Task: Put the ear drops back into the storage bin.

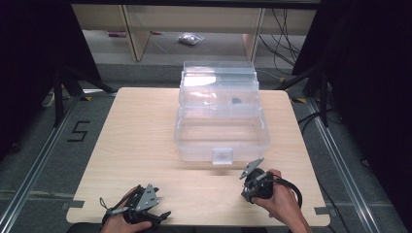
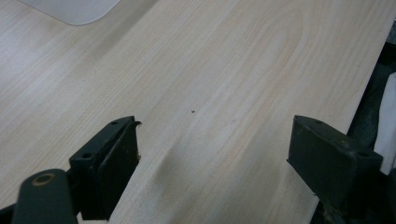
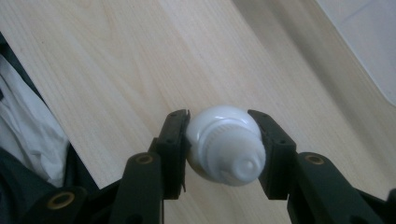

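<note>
Right gripper (image 3: 223,148) clamps a smooth, white, rounded plastic bottle (image 3: 224,144) — frame centre.
Left gripper (image 2: 212,154) gapes above pale woodgrain table (image 2: 224,70) — empty.

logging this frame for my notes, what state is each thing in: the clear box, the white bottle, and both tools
clear plastic box: open, lid tipped up at the back, standing on the table
white bottle: clamped between the right tool's jaws, capped, held above the table
right tool: shut on the white bottle
left tool: open, jaws wide apart, nothing between them, low over the table near its front edge
</note>
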`<state>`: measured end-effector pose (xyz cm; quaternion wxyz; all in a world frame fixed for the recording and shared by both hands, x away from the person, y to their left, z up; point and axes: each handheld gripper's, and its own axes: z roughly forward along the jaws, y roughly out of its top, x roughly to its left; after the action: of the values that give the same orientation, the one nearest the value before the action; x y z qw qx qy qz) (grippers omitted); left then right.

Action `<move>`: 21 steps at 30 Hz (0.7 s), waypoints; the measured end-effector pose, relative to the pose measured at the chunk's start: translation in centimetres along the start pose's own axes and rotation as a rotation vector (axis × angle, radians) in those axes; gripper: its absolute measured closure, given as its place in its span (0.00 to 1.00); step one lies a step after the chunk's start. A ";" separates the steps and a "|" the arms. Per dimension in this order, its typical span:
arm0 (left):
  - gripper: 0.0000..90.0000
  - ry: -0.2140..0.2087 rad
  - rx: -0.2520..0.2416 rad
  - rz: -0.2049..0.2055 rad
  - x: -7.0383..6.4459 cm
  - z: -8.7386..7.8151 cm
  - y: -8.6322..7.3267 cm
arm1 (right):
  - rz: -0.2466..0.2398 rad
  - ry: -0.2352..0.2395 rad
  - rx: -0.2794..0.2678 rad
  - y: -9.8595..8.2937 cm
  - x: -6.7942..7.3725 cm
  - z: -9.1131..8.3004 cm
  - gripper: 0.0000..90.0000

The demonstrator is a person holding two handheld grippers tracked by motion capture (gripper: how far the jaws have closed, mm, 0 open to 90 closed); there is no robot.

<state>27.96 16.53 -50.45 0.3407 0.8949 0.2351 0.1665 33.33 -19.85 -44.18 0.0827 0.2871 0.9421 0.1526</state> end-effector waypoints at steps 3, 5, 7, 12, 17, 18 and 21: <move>0.17 -0.003 -0.004 -0.005 0.0 0.0 0.0 | -0.001 -0.010 -0.002 0.3 -0.4 -0.3 0.67; 0.17 0.000 -0.006 -0.001 0.0 0.0 0.0 | -0.011 -0.006 -0.005 0.5 -0.6 -0.4 0.67; 0.17 0.003 0.000 -0.017 -0.1 0.0 0.0 | -0.010 -0.012 -0.002 0.6 -0.8 -0.5 0.67; 0.17 -0.002 0.000 -0.001 0.0 0.0 0.0 | 0.009 0.005 -0.013 0.9 -1.4 -0.6 0.67; 0.17 -0.001 -0.001 -0.020 -0.1 0.0 0.0 | 0.009 0.009 -0.013 1.1 -2.1 -1.1 0.67; 0.17 -0.001 -0.001 -0.016 -0.1 0.0 0.0 | 0.023 0.013 -0.011 1.1 -2.2 -1.3 0.67; 0.17 0.000 -0.001 -0.017 -0.1 0.0 0.0 | 0.033 0.015 -0.016 1.4 -2.5 -1.7 0.67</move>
<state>27.91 16.51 -50.49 0.3427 0.8926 0.2428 0.1638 35.70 -20.59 -41.98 0.0752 0.3007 0.9366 0.1635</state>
